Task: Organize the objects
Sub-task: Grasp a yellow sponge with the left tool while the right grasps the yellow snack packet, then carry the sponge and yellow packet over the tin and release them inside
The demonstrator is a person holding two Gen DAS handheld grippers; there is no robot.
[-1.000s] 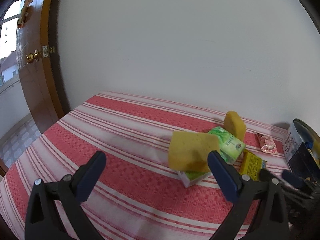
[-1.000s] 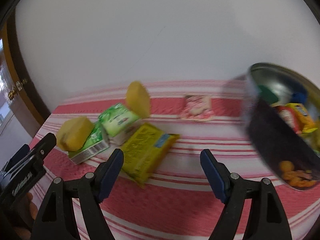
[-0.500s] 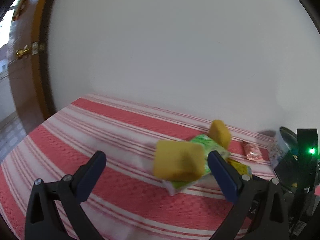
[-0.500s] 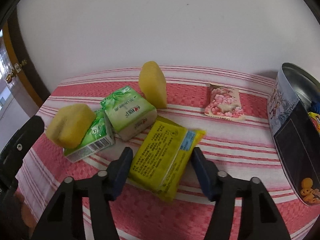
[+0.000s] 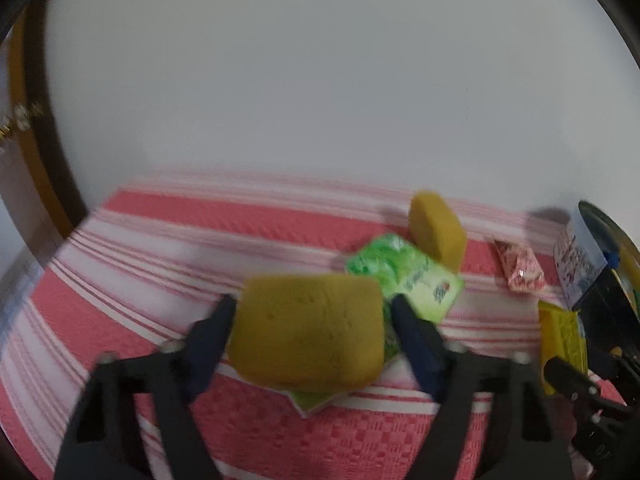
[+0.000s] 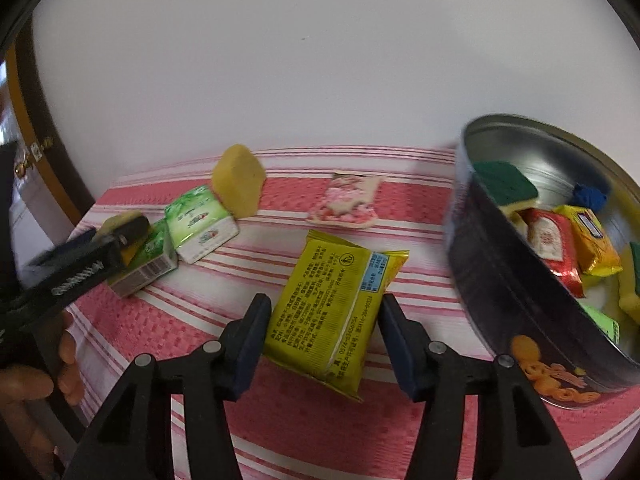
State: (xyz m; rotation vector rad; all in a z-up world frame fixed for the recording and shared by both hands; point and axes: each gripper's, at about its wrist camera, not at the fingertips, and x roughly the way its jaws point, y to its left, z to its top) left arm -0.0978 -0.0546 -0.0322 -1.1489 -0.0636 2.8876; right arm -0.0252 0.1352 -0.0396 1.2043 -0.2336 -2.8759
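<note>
Left gripper (image 5: 310, 320) clamps the yellow sponge (image 5: 308, 330) at frame centre. Right gripper (image 6: 322, 328) clamps the yellow packet (image 6: 334, 312), lower centre. Round tin (image 6: 520, 280), right edge, contains a green scourer (image 6: 504, 182) and snack packets (image 6: 568, 236).

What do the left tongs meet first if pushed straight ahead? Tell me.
The yellow sponge: it already sits between the left tongs, resting on a green tissue pack. Whether the pads touch it is blurred.
</note>
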